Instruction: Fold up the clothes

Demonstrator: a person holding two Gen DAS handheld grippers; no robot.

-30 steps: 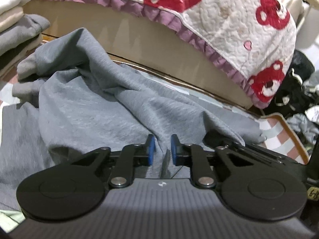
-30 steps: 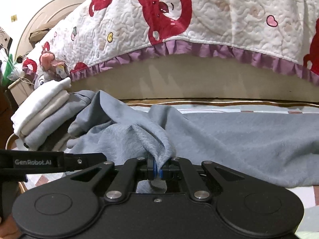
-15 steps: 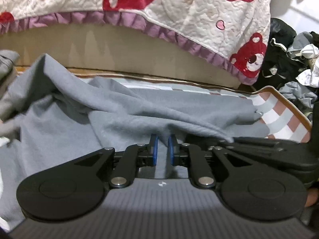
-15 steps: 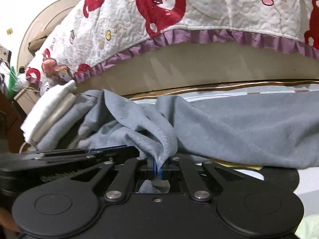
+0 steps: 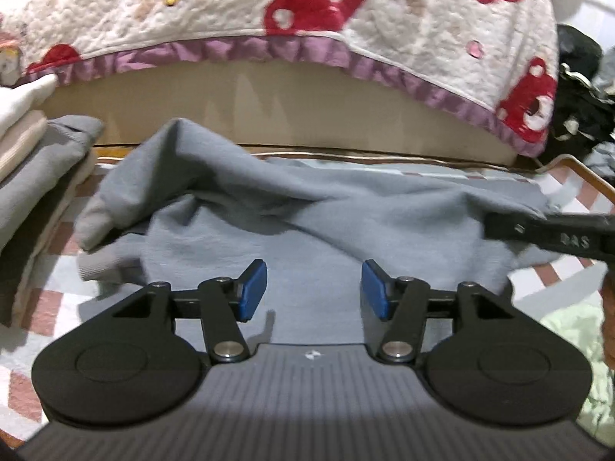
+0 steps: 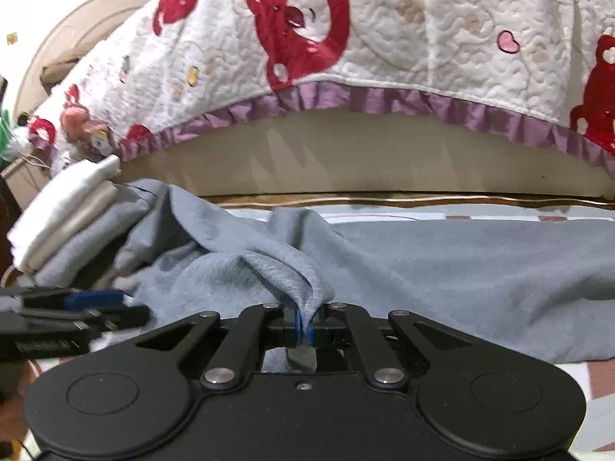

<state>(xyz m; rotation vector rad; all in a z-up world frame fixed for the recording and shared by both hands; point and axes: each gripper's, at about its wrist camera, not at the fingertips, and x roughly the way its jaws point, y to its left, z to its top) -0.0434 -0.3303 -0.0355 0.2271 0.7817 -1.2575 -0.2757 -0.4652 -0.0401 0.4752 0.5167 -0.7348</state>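
Observation:
A grey sweatshirt (image 5: 315, 230) lies rumpled on a checked mat, its ribbed cuff (image 5: 96, 226) at the left. My left gripper (image 5: 313, 292) is open just above the fabric and holds nothing. My right gripper (image 6: 303, 326) is shut on a pinched fold of the grey sweatshirt (image 6: 442, 269), which spreads away to the right. The right gripper shows at the right edge of the left wrist view (image 5: 557, 230). The left gripper shows at the left of the right wrist view (image 6: 77, 307).
A stack of folded clothes (image 5: 27, 146) stands at the left, also seen in the right wrist view (image 6: 65, 219). A bed with a white and red bear quilt (image 5: 307, 19) runs along the back. A pile of dark clothes (image 5: 584, 88) lies at the far right.
My left gripper has opened wide and let go of the sweatshirt. The right gripper keeps its hold on the fold, and the fabric lies flatter.

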